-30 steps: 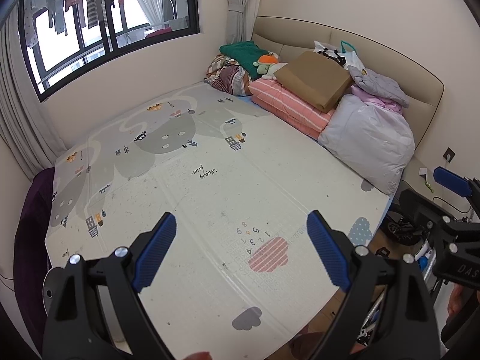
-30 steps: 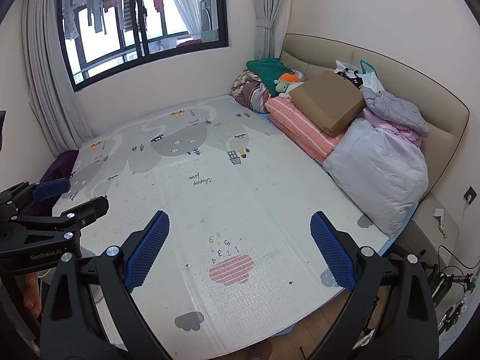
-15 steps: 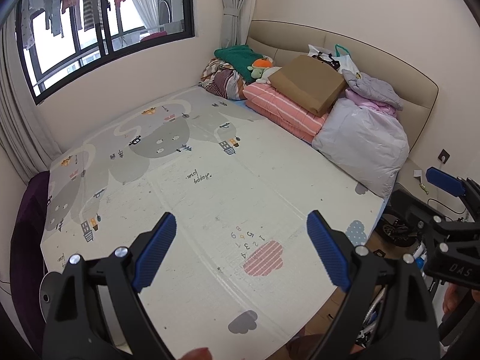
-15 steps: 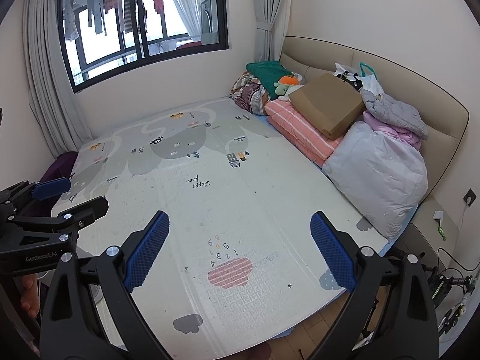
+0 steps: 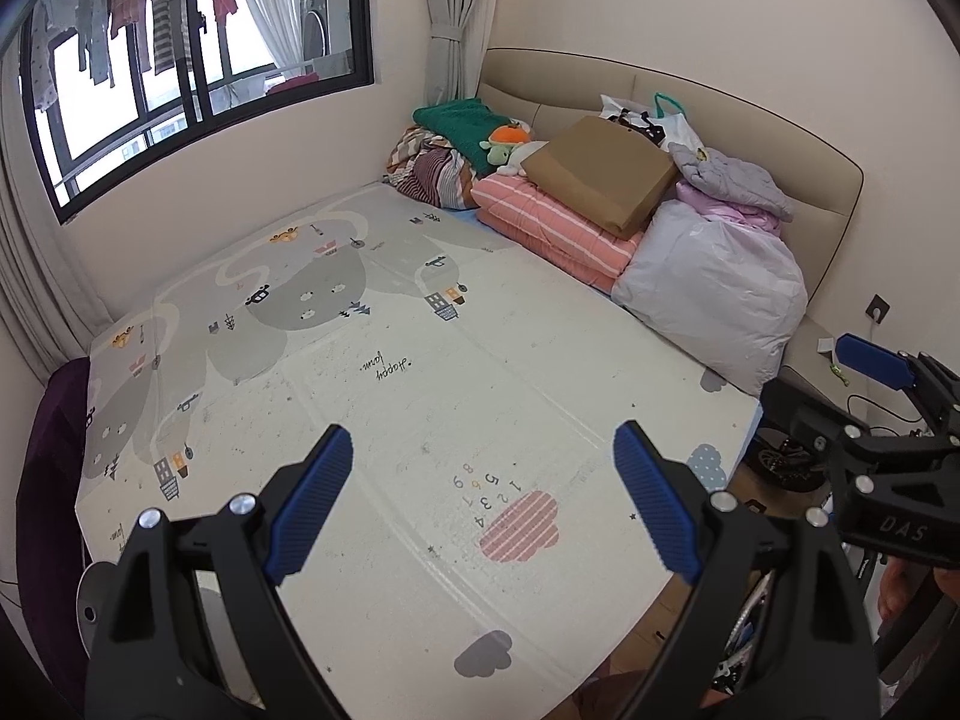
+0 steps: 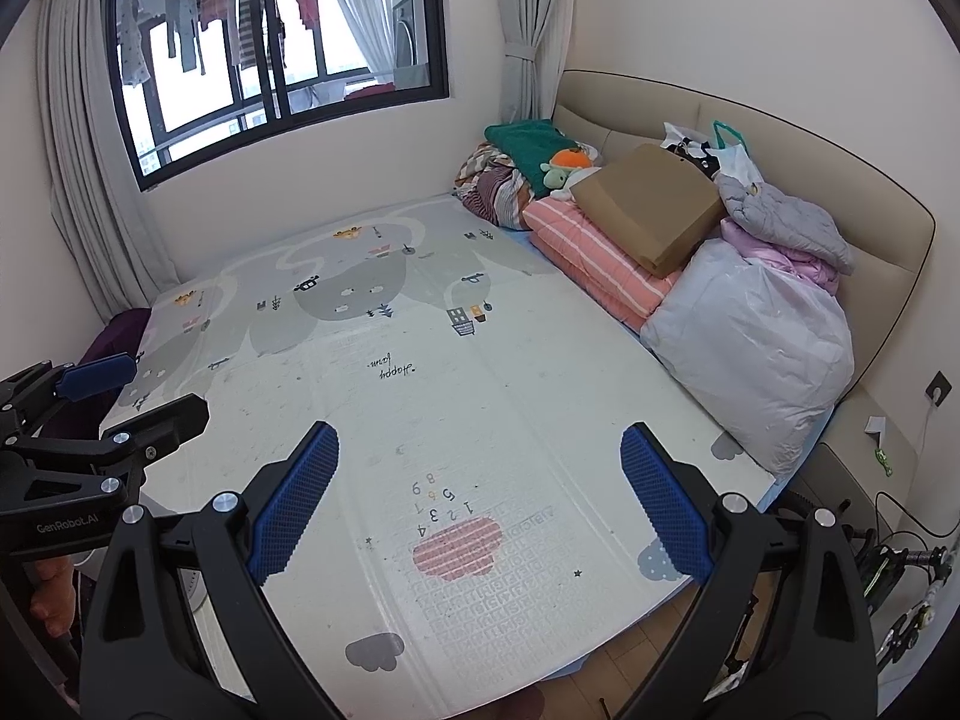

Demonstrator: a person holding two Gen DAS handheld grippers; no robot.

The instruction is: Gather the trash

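Note:
My left gripper (image 5: 480, 504) is open and empty, held above the near end of a bed covered by a printed play mat (image 5: 384, 372). My right gripper (image 6: 474, 504) is open and empty too, above the same mat (image 6: 384, 372). Small dark specks lie scattered on the mat around its middle (image 5: 252, 414). No larger piece of trash stands out. The right gripper shows at the right edge of the left wrist view (image 5: 888, 420); the left gripper shows at the left edge of the right wrist view (image 6: 90, 420).
Against the headboard lie a brown paper bag (image 5: 600, 180), a striped pink quilt (image 5: 552, 228), a grey plastic-wrapped bundle (image 5: 714, 288), a green blanket (image 5: 462, 126) and a plush toy (image 5: 507, 141). A window (image 5: 180, 78) is behind. Floor clutter sits to the right (image 6: 900, 588).
Both views have drawn back and tilted up a little, so the bed sits slightly lower and farther. Both grippers stay open and empty.

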